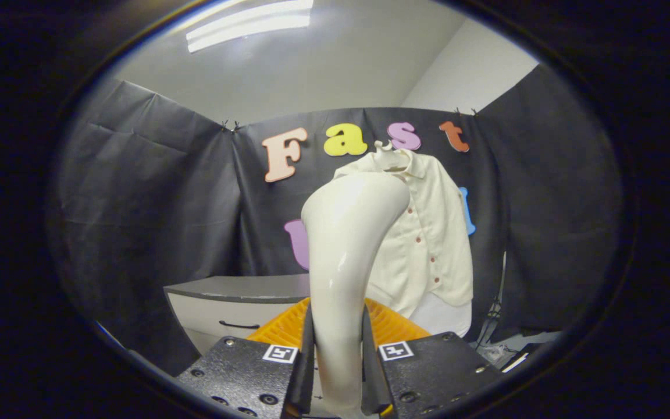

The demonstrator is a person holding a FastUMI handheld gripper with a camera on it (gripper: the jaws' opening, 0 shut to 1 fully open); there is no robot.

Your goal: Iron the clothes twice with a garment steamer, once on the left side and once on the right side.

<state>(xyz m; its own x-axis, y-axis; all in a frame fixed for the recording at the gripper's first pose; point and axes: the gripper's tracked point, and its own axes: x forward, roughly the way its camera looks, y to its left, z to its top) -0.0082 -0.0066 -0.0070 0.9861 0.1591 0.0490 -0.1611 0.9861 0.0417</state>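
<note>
Steamer (344,262) clamped between jaws, before hanging shirt (428,233).

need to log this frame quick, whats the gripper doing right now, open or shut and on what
Gripper: shut on the garment steamer, both fingers pressing its handle, with the steamer head raised toward the hanging shirt beyond.

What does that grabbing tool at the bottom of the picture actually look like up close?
The gripper has two blocky bodies with a speckled black finish, one on each side, studded with round screw heads. Each block carries a small square white tag with a black pattern on its top inner corner. From each block a thin, flat finger rises along the inner edge. No cables or sleeve are visible.
</note>
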